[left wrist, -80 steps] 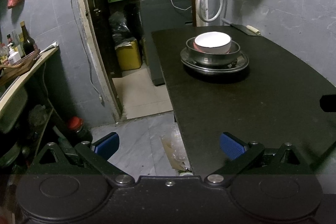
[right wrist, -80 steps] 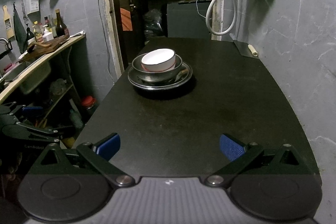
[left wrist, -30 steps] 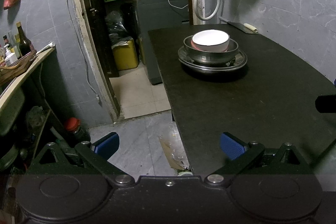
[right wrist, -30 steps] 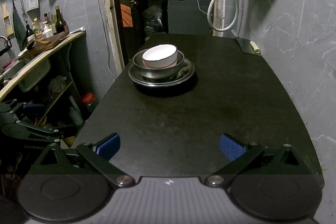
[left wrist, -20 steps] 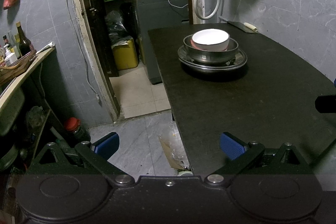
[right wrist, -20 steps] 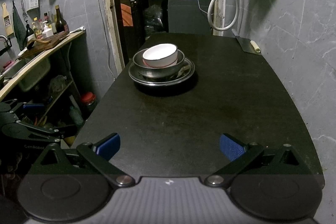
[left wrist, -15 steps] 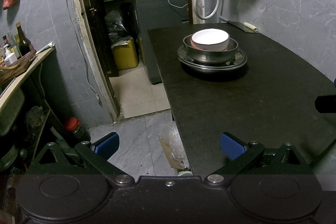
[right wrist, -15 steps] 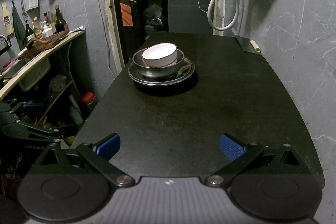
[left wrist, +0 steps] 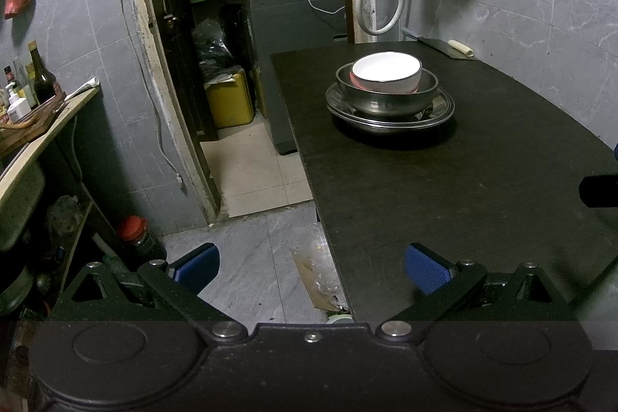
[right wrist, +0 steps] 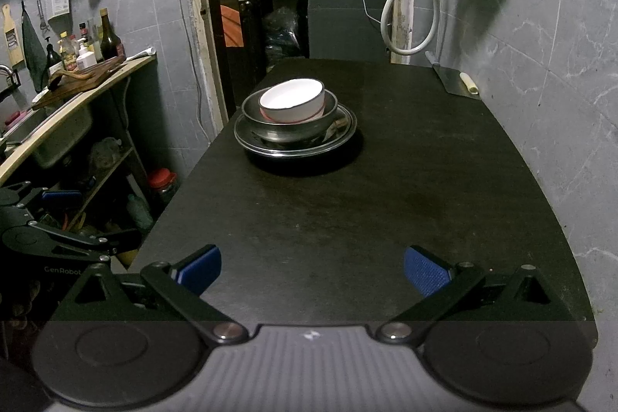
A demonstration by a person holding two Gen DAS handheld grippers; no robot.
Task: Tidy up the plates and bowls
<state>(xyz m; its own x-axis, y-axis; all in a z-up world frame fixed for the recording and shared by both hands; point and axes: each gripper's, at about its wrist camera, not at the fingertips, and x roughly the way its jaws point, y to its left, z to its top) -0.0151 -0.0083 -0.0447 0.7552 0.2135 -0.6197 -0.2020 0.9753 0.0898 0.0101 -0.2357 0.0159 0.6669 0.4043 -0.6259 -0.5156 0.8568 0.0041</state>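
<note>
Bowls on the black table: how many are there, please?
2. A white bowl sits inside a metal bowl, which rests on stacked metal plates near the table's left edge. Another bowl could be hidden under the white one.

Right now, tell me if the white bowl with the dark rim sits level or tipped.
Tipped. The white bowl leans inside the steel bowl, its rim slanted in the right wrist view.

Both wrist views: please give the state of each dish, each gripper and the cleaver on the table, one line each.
White bowl: upright, nested in the metal bowl, tilted a little.
Metal bowl: upright, on the metal plates.
Metal plates: stacked flat on the table.
Cleaver: lying flat by the wall.
Left gripper: jaws open, empty.
Right gripper: jaws open, empty.
</note>
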